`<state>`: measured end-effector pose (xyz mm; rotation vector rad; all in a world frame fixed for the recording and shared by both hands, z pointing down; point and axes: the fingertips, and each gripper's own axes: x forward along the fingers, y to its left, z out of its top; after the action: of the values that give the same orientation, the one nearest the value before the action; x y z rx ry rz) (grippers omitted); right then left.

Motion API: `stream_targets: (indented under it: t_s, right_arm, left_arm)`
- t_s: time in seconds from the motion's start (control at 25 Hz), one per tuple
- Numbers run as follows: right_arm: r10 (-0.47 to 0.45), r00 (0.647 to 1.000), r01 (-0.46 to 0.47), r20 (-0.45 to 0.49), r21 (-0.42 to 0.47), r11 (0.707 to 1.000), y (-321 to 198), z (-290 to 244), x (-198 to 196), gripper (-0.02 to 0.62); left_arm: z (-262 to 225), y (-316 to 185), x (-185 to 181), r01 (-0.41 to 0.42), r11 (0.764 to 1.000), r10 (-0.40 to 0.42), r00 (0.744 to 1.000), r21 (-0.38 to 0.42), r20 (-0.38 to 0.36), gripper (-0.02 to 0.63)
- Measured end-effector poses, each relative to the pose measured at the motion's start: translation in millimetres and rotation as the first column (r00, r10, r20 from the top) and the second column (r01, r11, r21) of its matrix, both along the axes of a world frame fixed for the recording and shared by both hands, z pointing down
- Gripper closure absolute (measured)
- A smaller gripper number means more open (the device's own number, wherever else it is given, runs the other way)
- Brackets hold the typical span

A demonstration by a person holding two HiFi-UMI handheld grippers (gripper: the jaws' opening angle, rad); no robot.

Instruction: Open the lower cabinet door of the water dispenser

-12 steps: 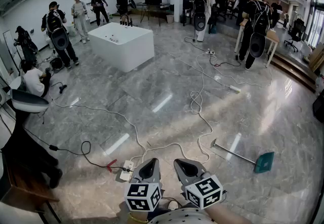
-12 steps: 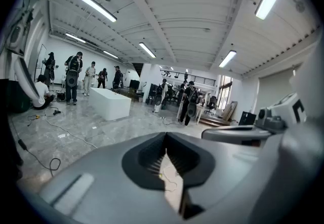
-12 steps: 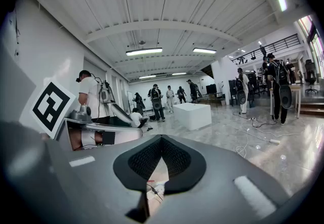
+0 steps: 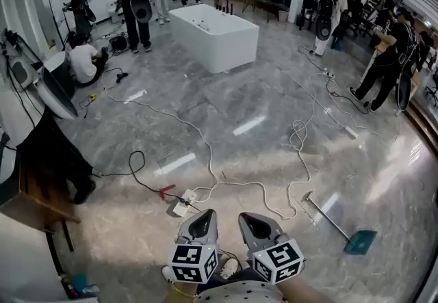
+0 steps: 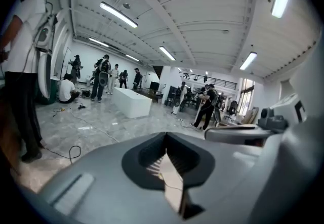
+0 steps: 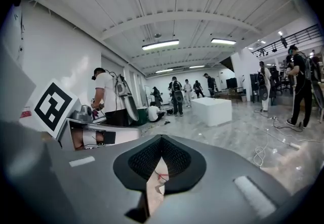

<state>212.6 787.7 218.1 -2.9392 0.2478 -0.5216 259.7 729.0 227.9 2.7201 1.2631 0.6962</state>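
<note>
No water dispenser or cabinet door shows in any view. In the head view my left gripper (image 4: 203, 218) and right gripper (image 4: 250, 219) hang side by side at the bottom, close to my body, above the marble floor. Each carries its marker cube. The left gripper view shows my left gripper (image 5: 165, 156) with its jaws together and nothing between them. My right gripper (image 6: 159, 161) looks the same in the right gripper view: shut and empty. Both point out across an open hall.
A white rectangular tub (image 4: 215, 35) stands mid-hall. Cables (image 4: 301, 137) and a power strip (image 4: 183, 206) lie on the floor just ahead. A long-handled tool with a teal head (image 4: 358, 241) lies at right, dark furniture (image 4: 41, 178) at left. Several people stand around.
The head view has swung to the left: the tub and cables sit further right in the picture and more of the left wall shows. Both grippers keep their place, still shut.
</note>
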Motion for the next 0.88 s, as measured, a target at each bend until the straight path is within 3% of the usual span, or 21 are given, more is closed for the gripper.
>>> stream_targets:
  t_s: [0.32, 0.48, 0.64, 0.88]
  right_arm:
    - [-0.261, 0.965, 0.261, 0.031, -0.004, 0.965, -118.3, 6.6, 34.9, 0.598]
    - [-0.399, 0.916, 0.400, 0.041, -0.005, 0.917, -200.7, 4.9, 35.1, 0.598]
    - [-0.541, 0.840, 0.541, 0.038, 0.010, 0.841, -298.9, 4.7, 30.4, 0.598]
    - [-0.746, 0.666, 0.745, 0.036, 0.027, 0.666, -466.9, 4.3, 0.3, 0.598]
  left_arm:
    - [7.2, -121.5, 17.2, 0.232, 0.973, -0.232, 0.972, 0.005, 0.023, 0.598]
    - [3.9, -206.9, 7.5, 0.365, 0.931, -0.365, 0.931, 0.007, 0.027, 0.598]
    - [2.8, -308.5, -8.3, 0.511, 0.859, -0.511, 0.859, 0.018, 0.025, 0.598]
    - [1.4, -471.2, -52.9, 0.696, 0.717, -0.697, 0.717, 0.039, 0.014, 0.598]
